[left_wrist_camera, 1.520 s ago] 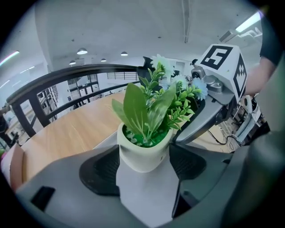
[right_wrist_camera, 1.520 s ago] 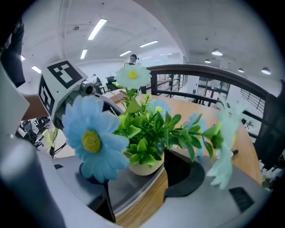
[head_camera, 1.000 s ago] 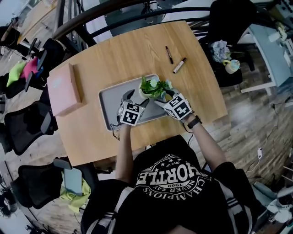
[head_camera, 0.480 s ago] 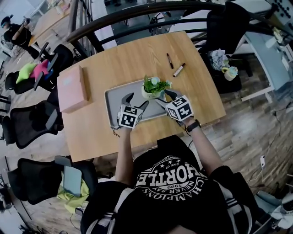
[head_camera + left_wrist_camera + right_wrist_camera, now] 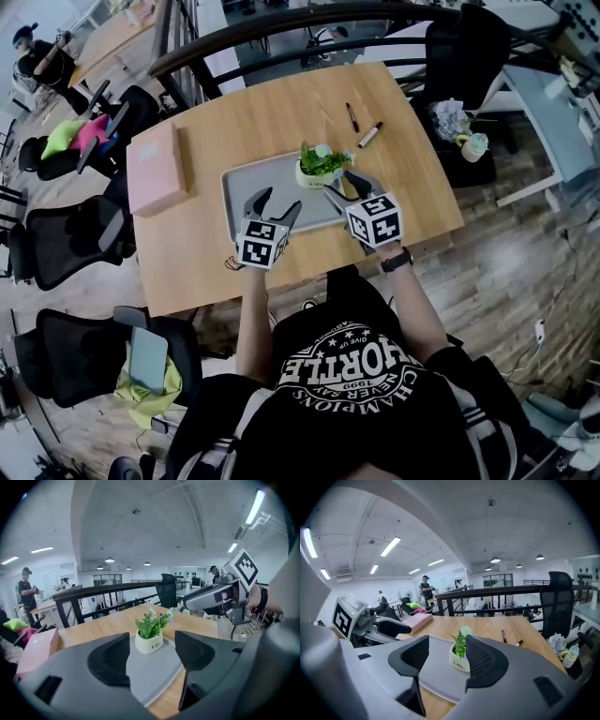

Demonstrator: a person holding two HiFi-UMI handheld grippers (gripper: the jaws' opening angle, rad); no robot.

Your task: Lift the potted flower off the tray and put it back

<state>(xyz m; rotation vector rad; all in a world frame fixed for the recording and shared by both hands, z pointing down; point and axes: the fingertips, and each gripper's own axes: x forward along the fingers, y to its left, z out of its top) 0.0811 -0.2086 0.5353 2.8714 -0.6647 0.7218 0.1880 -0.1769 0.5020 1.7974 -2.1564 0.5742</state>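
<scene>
While the potted flower (image 5: 320,167) is sitting on the tray (image 5: 253,187), the left gripper (image 5: 274,204) and right gripper (image 5: 343,190) are hovering short of it, fingers (image 5: 108,660) apart, empty, just narrowing; next probably means squeezing it from both sides.

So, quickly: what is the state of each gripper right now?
Left gripper: open, nothing between the jaws, which have just been closing somewhat.
Right gripper: open, nothing between the jaws, which have just been closing somewhat.

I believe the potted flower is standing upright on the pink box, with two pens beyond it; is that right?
Not quite: the flower stands upright on the grey tray, not the pink box. The head view shows this; the two pens do lie beyond it.
</scene>
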